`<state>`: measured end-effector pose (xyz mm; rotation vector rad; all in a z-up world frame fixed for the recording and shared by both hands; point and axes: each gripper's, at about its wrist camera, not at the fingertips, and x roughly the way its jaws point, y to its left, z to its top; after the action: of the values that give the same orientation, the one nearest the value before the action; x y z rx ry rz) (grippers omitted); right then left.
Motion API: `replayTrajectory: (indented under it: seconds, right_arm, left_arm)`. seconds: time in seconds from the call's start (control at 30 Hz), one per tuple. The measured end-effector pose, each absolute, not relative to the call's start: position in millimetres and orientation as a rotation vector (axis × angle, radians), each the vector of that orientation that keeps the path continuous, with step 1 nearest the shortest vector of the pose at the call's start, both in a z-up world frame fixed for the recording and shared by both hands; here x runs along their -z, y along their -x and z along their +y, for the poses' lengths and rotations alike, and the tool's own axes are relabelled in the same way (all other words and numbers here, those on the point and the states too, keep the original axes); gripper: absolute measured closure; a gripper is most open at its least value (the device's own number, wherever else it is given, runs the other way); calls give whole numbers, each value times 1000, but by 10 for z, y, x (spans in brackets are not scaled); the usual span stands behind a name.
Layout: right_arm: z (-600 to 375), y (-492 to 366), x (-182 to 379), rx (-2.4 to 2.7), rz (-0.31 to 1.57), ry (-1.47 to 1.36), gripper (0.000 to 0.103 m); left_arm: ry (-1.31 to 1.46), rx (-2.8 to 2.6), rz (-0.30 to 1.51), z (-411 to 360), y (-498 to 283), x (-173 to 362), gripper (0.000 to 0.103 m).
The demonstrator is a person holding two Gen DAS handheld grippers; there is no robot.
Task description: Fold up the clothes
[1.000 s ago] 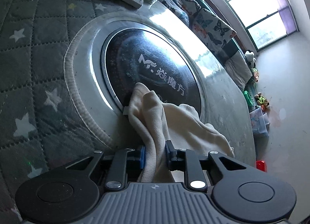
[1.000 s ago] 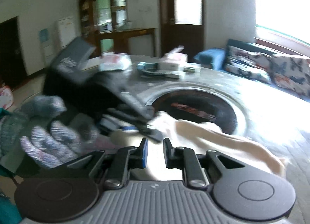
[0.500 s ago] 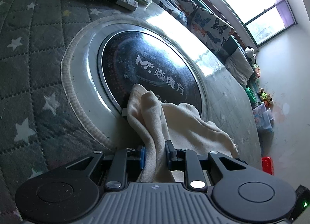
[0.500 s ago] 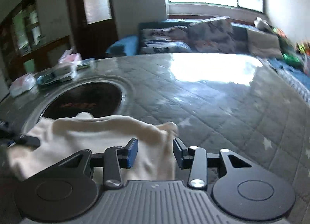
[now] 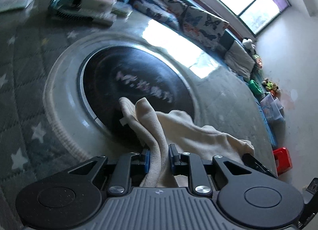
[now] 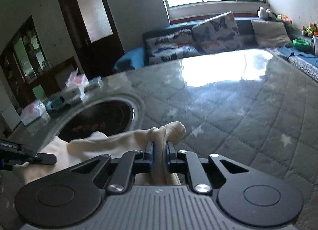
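Now cream garment (image 5: pixel 178 128) between both tools' pads

Your left gripper (image 5: pixel 159 155) is clamped on a bunched fold of the cream, soft fabric garment (image 5: pixel 178 128), which trails right over the glossy quilted star-patterned grey table cover (image 5: pixel 25 82). Beyond it lies the round black glass cooktop (image 5: pixel 129 82) in its silver ring; its lettering is blurred.

Boxes (image 6: pixel 75 88) crowd far edge; quilted tabletop (image 6: pixel 248 122) open rt.
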<state>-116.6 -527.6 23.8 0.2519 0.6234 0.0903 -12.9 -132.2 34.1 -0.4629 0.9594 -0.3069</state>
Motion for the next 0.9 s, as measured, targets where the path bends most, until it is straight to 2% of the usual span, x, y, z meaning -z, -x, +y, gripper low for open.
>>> replayTrajectory:
  seconds: [0.37, 0.9]
  right_arm:
    - [-5413, 1368, -626, -25, 521, -219, 92]
    - [-5634, 1464, -789, 52, 467, -181, 92]
  left_arm:
    - [381, 395, 936, -1766, 47, -526, 88]
    - [285, 462, 912, -2270, -52, -611, 91]
